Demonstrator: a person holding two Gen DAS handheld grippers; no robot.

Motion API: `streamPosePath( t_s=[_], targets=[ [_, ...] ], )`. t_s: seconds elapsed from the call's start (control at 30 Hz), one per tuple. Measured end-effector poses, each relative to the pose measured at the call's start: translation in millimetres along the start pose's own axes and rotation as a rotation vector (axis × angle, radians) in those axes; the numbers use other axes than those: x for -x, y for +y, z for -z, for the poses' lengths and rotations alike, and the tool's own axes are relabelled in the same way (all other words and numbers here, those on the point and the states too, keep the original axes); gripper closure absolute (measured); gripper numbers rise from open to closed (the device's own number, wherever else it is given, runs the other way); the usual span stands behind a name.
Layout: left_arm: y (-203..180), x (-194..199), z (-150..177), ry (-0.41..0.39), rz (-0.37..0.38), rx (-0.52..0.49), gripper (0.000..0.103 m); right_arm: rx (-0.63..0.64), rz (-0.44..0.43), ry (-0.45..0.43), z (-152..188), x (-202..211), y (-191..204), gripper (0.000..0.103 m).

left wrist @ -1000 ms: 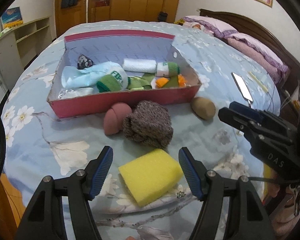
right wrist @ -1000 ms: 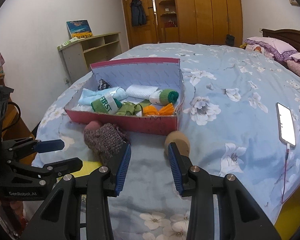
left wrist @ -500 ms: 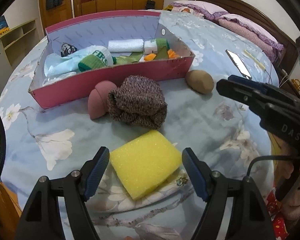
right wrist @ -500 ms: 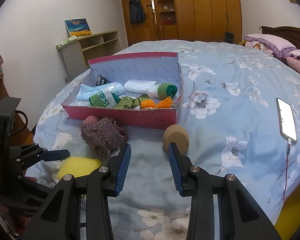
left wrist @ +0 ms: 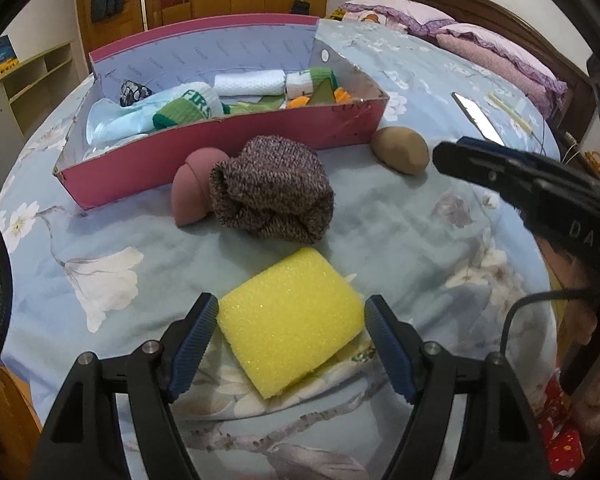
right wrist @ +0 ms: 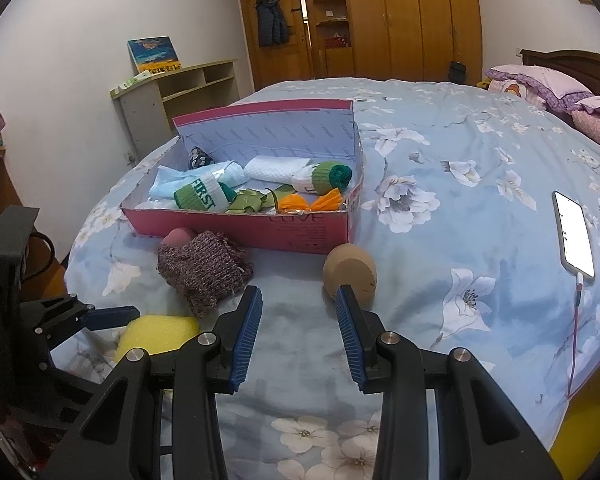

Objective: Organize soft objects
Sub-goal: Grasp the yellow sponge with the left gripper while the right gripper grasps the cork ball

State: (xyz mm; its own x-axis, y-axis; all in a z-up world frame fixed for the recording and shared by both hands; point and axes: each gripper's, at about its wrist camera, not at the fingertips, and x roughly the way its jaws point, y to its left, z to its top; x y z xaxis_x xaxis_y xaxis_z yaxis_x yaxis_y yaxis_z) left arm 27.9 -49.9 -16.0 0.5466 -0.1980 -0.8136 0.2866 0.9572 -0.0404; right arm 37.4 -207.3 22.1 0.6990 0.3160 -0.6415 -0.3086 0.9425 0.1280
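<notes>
A yellow sponge lies on the flowered bedspread between the pads of my left gripper. The jaws stand wide on either side of it and the sponge is not squeezed. Beyond it lie a rolled brown-purple knitted sock, a pink soft ball and a brown egg-shaped ball, all in front of the pink box, which holds several rolled socks and cloths. My right gripper hovers open over the bed with nothing between its fingers. The brown ball sits just past its right fingertip.
A lit phone on a cable lies on the bed at the right. Purple pillows and a dark headboard are at the far right. A shelf unit and wooden wardrobes stand behind the bed. The bed's edge drops off just below both grippers.
My left gripper has come down and closer, so the sponge now sits between its pads, and its jaws have spread a little wider. The right gripper has stayed put.
</notes>
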Motion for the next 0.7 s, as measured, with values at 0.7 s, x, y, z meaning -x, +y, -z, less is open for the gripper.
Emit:
streamPosePath(
  t_s=[0.7],
  targets=[
    [6.9, -0.4, 2.1, -0.015, 0.017, 0.07, 0.029, -0.022, 0.069, 0.01, 3.0, -11.7, -15.5, 0.063]
  ],
)
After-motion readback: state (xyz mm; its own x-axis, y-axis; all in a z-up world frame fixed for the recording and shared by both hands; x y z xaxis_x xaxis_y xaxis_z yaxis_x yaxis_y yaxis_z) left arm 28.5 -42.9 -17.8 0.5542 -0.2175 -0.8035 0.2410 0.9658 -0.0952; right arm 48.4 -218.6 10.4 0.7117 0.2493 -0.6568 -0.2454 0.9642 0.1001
